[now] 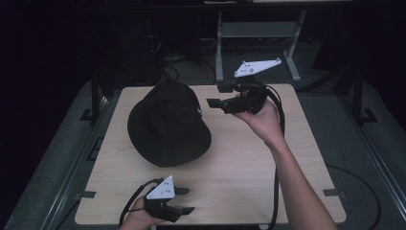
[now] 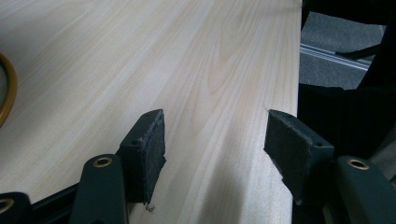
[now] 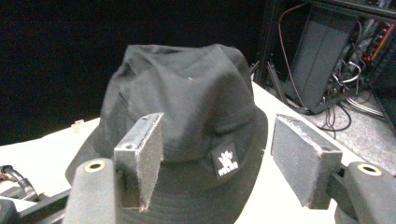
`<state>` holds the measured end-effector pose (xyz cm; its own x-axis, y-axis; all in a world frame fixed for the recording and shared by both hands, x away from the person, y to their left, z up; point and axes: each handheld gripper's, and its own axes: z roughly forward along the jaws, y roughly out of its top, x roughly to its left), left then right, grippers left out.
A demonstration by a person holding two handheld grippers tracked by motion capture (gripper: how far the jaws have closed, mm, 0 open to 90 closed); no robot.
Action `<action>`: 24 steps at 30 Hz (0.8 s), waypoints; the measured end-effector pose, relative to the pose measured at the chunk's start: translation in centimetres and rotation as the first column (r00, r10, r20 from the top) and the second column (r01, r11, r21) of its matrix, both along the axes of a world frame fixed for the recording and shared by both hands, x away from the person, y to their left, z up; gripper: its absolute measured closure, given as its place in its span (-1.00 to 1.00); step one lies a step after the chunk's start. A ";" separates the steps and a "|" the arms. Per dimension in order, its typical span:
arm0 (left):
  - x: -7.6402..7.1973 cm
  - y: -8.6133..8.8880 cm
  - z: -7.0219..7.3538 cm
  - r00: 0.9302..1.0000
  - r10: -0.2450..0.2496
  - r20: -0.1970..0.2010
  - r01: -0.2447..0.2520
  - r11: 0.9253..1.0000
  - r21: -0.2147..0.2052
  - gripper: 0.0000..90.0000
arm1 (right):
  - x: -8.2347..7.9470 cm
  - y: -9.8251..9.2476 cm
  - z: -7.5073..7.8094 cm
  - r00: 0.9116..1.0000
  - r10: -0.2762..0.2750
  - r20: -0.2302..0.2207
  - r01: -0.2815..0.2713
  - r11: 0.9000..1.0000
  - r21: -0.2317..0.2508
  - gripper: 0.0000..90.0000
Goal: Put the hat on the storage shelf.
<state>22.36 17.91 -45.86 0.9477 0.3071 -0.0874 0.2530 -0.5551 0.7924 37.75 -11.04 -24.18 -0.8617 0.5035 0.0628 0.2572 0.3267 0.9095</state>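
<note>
Right gripper (image 1: 216, 104) closing in on black bucket hat (image 1: 168, 123)

Hat resting brim-down toward the table's (image 1: 249, 163) far-left corner, just left of the right gripper's spread, empty jaws. Left gripper (image 1: 187, 200) parked at the near edge, open, empty, well apart from the hat.

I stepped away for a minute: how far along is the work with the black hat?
Nothing looks done: the black fabric bucket hat sits crown up on the pale wooden table. In hand: the right gripper, jaws open, points at it without touching. The left gripper rests open near the front edge. Gripping and handling remain.
</note>
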 end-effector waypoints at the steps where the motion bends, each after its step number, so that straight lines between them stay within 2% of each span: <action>1: 0.0 0.0 0.0 1.000 0.001 -0.001 -0.001 1.000 -0.002 -0.17 | -0.1 -0.3 -0.1 1.000 -0.008 0.000 0.008 1.000 0.007 -0.26; 13: 0.1 0.0 0.0 1.000 0.012 0.009 -0.012 1.000 -0.019 -0.18 | -0.6 -3.4 -2.0 0.998 -0.054 -0.030 0.055 0.998 0.026 -0.29; 24: 0.1 -0.1 -0.1 1.000 0.015 0.008 -0.015 1.000 -0.009 -0.23 | -1.1 -5.7 -3.2 0.994 -0.090 -0.056 0.093 0.995 0.046 -0.34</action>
